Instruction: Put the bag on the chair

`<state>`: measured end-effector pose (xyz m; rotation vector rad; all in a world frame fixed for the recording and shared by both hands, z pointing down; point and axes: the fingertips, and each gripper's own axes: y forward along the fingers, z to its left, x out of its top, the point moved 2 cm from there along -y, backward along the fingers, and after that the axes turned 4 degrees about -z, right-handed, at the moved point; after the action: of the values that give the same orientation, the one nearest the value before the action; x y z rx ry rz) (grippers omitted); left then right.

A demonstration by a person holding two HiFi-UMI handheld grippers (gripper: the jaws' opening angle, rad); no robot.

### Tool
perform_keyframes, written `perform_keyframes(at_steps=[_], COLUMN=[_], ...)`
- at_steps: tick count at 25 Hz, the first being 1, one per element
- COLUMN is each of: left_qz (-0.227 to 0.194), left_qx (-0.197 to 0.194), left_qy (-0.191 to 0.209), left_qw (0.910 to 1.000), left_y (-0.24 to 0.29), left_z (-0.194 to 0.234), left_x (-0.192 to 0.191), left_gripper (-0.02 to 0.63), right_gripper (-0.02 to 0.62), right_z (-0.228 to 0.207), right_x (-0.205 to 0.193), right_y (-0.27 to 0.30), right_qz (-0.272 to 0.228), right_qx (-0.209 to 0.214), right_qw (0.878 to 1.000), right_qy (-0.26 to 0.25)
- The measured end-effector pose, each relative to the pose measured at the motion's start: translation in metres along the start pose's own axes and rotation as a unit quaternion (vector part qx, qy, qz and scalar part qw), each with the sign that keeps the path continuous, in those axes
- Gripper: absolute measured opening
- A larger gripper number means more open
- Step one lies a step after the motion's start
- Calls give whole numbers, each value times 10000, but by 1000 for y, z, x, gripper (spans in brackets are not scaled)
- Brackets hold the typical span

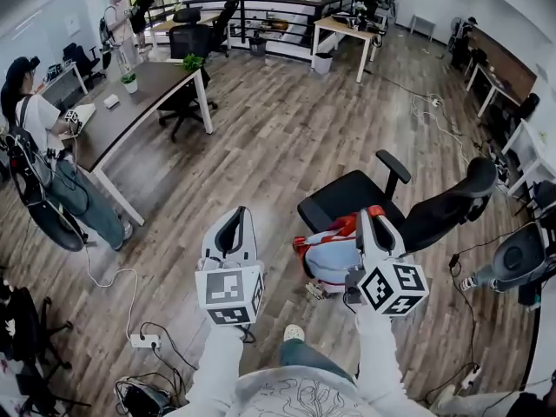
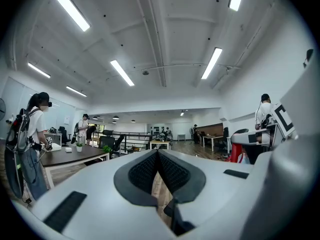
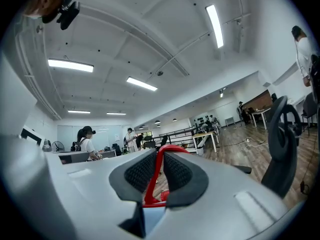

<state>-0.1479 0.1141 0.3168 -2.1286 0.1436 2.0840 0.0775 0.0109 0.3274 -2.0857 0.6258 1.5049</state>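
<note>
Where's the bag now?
Head view, right of centre: the bag is held by its red handle in the right gripper, beside the black chair.

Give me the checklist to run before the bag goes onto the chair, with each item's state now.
1. Right hand-held gripper clamped on the red handle: ok.
2. Handle sits deep between the pads, not at the tips: ok.
3. Bag on the chair: not ok; it is in front of the seat, on the person's side.
4. Seat free of other things: ok.
5. Bag raised above seat height: cannot tell from these views.
6. Left hand-held gripper empty, jaws together, away from the bag: ok.
</note>
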Motion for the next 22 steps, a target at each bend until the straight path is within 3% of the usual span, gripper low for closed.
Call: perform_keyframes(at_steps=[6,14,22], left_qz=[-1,125,209], left_qx=[99,-30,-505], left_qy=[-4,-22,-145], left_qw=[10000,9999,9984], left_y=[76,153,243], left_z=[-13,-22,-36], left_x=[0,-16,-31], left_gripper=[6,6,6], right_gripper=[52,52,54], right_z=[-50,-108,-159], right_x=[18,17,14], right_y=[64,126,170], right_qz=[-113,-93,-31], right_qx=[93,-126,-554], right_qw=[9999,9999,9984], right_qy=[-42,-25,-47])
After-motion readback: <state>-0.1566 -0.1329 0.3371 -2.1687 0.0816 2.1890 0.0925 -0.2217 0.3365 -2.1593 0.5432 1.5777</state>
